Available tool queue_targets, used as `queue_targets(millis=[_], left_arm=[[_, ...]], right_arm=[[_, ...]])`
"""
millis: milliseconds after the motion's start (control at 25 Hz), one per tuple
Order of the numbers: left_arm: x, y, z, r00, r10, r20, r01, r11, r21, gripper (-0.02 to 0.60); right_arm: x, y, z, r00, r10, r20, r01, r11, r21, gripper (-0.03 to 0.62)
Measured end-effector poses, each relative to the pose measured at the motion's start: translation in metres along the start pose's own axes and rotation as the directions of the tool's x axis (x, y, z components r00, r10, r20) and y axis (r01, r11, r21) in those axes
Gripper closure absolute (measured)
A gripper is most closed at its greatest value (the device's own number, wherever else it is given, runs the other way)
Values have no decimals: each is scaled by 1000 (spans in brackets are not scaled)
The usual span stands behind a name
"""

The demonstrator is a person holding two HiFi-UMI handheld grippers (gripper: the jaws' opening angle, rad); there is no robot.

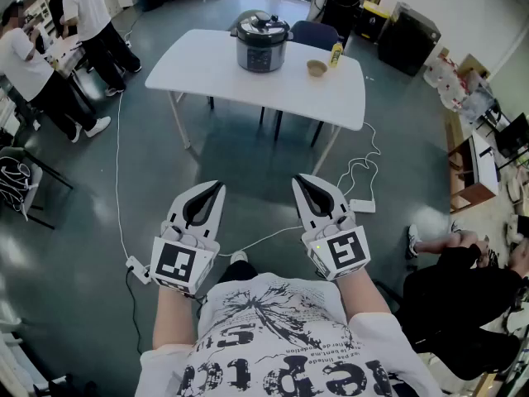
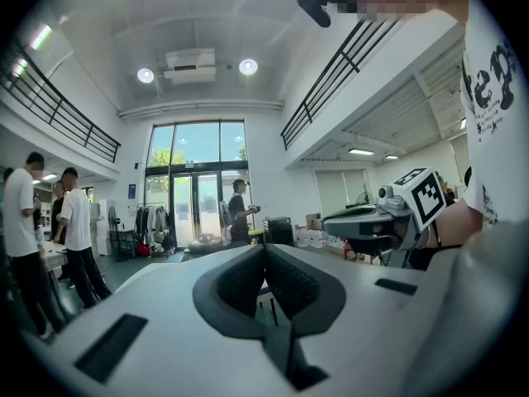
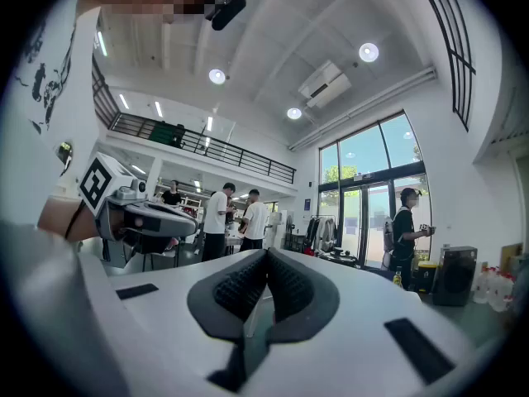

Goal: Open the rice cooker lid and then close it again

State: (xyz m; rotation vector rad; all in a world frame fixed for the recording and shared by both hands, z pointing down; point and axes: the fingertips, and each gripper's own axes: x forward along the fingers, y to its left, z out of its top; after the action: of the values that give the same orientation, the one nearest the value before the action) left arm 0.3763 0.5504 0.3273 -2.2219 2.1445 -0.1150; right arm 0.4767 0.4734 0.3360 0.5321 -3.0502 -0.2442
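The rice cooker (image 1: pixel 261 41), dark and silver with its lid down, stands at the far middle of a white table (image 1: pixel 207 77). Both grippers are held level in front of the person's chest, well short of the table. The left gripper (image 1: pixel 218 186) is shut with nothing between its jaws, and its tips meet in the left gripper view (image 2: pixel 264 246). The right gripper (image 1: pixel 297 178) is likewise shut and empty, its pads pressed together in the right gripper view (image 3: pixel 266 255). Each gripper view shows the other gripper beside it: the right gripper (image 2: pixel 364 222) and the left gripper (image 3: pixel 140 213).
A small bowl (image 1: pixel 316 68) and a yellow bottle (image 1: pixel 335 54) stand right of the cooker. A blue chair (image 1: pixel 316 33) is behind the table. White cable (image 1: pixel 364 172) and a power strip (image 1: pixel 136 269) lie on the floor. People stand at far left (image 1: pixel 91 23); one crouches at right (image 1: pixel 463 279).
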Motion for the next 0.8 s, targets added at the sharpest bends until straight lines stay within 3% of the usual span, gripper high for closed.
queue_targets(millis=[240, 560, 600, 680, 800], left_arm=[[-6, -7, -11, 998, -6, -59, 7, 1000, 28, 569], [-9, -6, -9, 999, -12, -49, 13, 999, 33, 569], [-9, -6, -9, 999, -9, -50, 11, 999, 34, 569], [-7, -10, -8, 998, -2, -56, 4, 999, 34, 569], [-3, -11, -9, 999, 2, -53, 0, 999, 38, 569]], right_arm=[[-8, -2, -8, 1000, -3, -1, 3, 1000, 11, 582], [-6, 2, 3, 999, -2, 50, -2, 998, 68, 580], [-5, 3, 6, 998, 8, 67, -13, 998, 67, 486], [-4, 3, 9, 995, 28, 92, -34, 998, 55, 22], [-1, -9, 8, 995, -14, 94, 9, 998, 54, -4]])
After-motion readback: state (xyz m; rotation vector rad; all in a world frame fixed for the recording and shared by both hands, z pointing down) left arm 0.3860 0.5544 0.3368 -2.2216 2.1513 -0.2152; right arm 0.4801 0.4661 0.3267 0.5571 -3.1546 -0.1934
